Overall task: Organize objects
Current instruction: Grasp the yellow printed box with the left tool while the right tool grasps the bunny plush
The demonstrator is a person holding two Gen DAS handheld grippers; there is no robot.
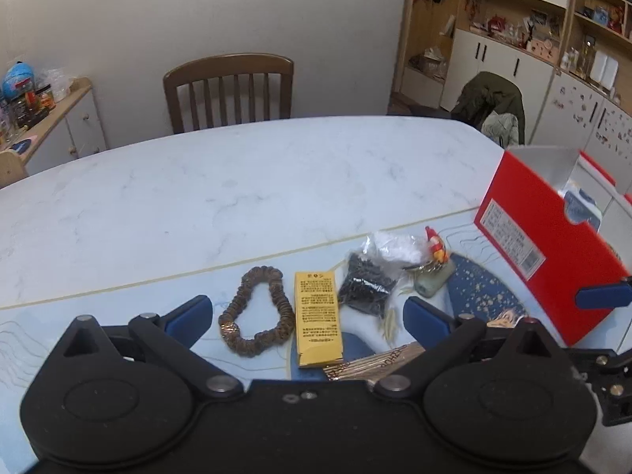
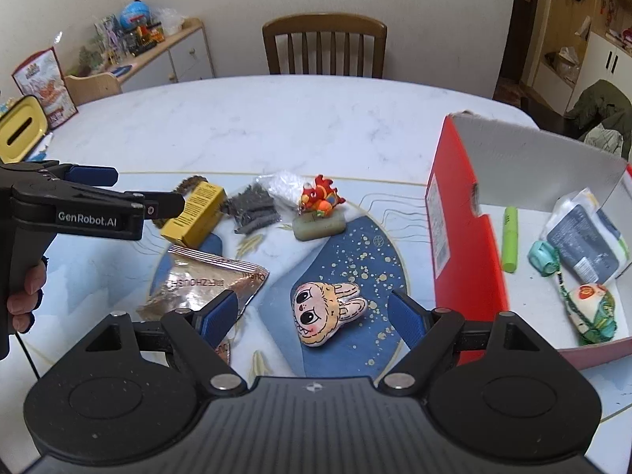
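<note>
Bunny-face plush (image 2: 329, 311) flat on blue mat (image 2: 355, 249), dead ahead of right gripper (image 2: 314, 314) and between its spread blue pads; nothing gripped, jaws wide. Likely next pick. Red box (image 2: 454, 237) just right of the tool, open top, already holding green marker (image 2: 509, 239), tissue pack (image 2: 588, 237), teal charm (image 2: 543, 262) and embroidered pouch (image 2: 590, 310).

Further out, ahead-left: foil packet (image 2: 205, 276), yellow carton (image 2: 195, 215), bag of dark bits (image 2: 254, 207), dragon figure (image 2: 320, 197) on a pale block (image 2: 318, 227).

Left gripper (image 1: 308, 316) also wide open, empty, hovering over yellow carton and brown scrunchie (image 1: 254, 310).

Risks: plush soft and low, so pads could slide over it or pinch mat fabric instead. Box wall close to right pad; a swing toward it could knock the box. Foil edge near left pad, easily snagged.
</note>
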